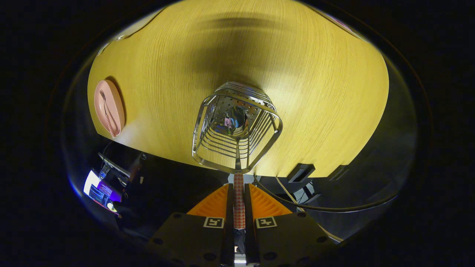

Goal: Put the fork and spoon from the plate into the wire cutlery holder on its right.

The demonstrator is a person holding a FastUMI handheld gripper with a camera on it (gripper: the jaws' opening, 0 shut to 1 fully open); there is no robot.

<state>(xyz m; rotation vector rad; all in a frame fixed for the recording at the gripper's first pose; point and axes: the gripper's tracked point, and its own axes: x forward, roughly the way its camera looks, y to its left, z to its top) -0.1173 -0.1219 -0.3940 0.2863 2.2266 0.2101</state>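
Your gripper (239,193) has a dark, matte body that widens toward you in two flat blocks, one on each side of a narrow central slot. Each block carries a small square black-and-white coded marker (213,222) near its inner front corner. Round recessed screw holes (177,215) dot the top faces of both blocks. Ridged, wedge-shaped pads sit ahead of the blocks.

Pink plate (108,107), red-checked spoon (239,200) handle, silver holder (237,128), yellow wood-grain table (315,92).
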